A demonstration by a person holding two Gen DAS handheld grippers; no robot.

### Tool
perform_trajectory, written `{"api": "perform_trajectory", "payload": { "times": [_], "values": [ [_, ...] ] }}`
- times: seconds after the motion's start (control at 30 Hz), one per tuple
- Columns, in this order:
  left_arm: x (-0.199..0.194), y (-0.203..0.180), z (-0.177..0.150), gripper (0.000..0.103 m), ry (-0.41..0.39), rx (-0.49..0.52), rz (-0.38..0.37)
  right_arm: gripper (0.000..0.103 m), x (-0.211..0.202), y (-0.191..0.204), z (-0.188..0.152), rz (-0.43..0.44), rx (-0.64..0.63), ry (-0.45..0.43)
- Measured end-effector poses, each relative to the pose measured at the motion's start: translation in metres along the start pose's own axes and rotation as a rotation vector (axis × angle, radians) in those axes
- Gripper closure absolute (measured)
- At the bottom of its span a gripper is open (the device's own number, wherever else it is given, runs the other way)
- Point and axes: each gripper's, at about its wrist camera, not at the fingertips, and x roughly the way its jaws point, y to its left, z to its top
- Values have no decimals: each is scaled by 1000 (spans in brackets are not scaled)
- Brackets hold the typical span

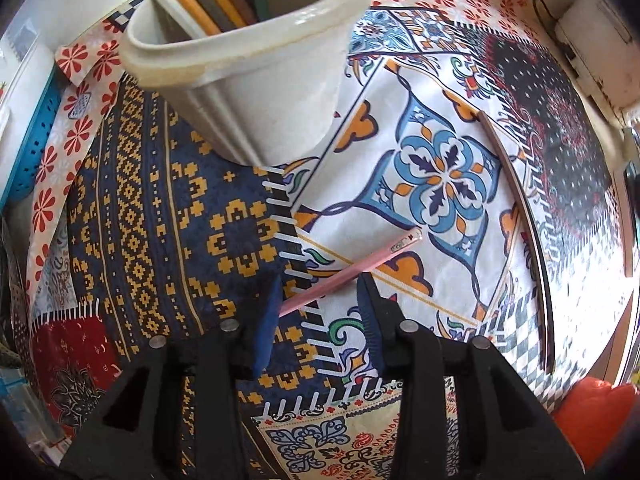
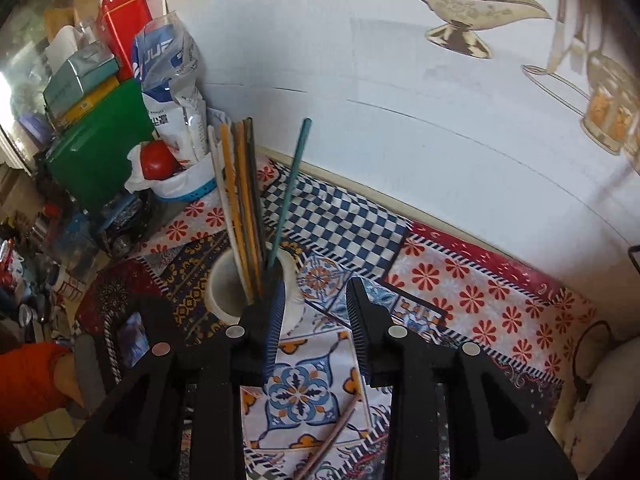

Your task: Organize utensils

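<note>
Two chopsticks are left on the patterned cloth (image 1: 132, 208) while the rest stand in the cream holder (image 1: 256, 80). Pointing down at the table, the left gripper (image 1: 320, 312) has its jaws partly spread with the pink chopstick (image 1: 352, 270) lying between its blue pads (image 1: 266, 312); the stick runs from beside the left pad up and away to the right, and the pads do not appear to press on it yet, so I judge this the reach-and-grasp step for that stick. A brown chopstick (image 1: 520, 232) lies well off to the right of this gripper, apart from the pink one, and the holder sits ahead and to the left, near but not touching either. The right gripper (image 2: 316, 320) is slack and empty, nothing between its pads, with the holder (image 2: 224, 280) just ahead and left of its tips; a teal chopstick (image 2: 290, 188) leans in there away from the upright bundle of yellow, white and brown sticks (image 2: 240, 200), which suggests this hand has finished a drop. Below its fingers the brown chopstick (image 2: 332, 436) lies on the cloth. Next, the left jaws likely need to settle to the cloth and squeeze squarely across the thin pink stick, which could roll or slip, before lifting it tip-down into the holder; the brown one looks best placed for the right hand.
</note>
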Motion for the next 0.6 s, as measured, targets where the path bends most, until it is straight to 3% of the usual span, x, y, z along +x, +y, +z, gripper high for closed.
{"api": "perform_trajectory", "payload": {
  "times": [0.07, 0.17, 0.37, 0.6],
  "values": [
    [0, 4, 2, 85, 2, -24, 13, 74, 1, -7, -14, -27, 12, 22],
    [-3, 20, 1, 95, 33, -117, -87, 74, 7, -17, -39, -58, 41, 65],
    [-6, 25, -24, 98, 59, -201, -164, 74, 23, -31, -96, -62, 122, 176],
    [-9, -1, -28, 96, 53, -89, -85, 74, 38, -32, -149, -55, 203, 276]
  ]
}}
